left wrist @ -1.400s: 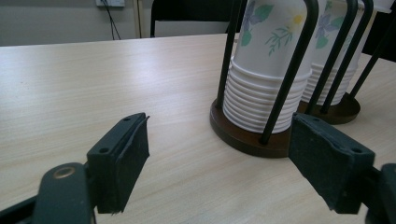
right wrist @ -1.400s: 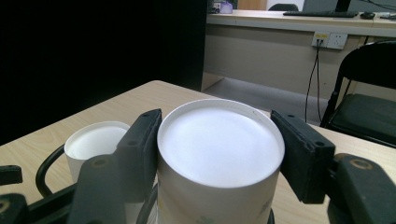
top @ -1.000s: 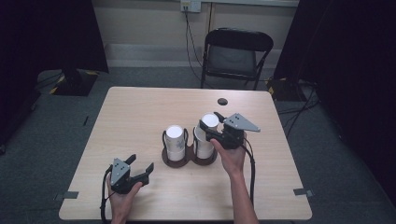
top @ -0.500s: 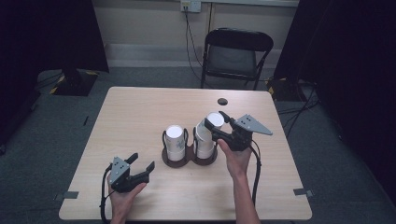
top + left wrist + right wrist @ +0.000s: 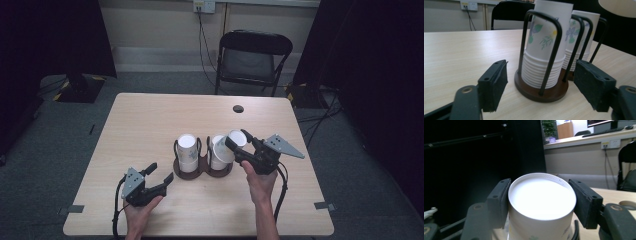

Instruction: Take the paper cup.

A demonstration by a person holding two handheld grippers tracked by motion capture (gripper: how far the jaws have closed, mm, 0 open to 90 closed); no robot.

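While the right tongs (image 5: pixel 235 141) clench a white paper cup (image 5: pixel 541 207) by its sides, tilted just above the right-hand stack of cups (image 5: pixel 218 156), the left tongs (image 5: pixel 160 175) rest released on the surface (image 5: pixel 145 120), their jaws having just been closing with nothing between them. Ahead of the left tongs stands the dark wire cup holder (image 5: pixel 541 87), its left-hand stack (image 5: pixel 546 45) nearest.

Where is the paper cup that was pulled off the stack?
In the high view the paper cup is clamped in the right gripper, tilted just above the right-hand stack.
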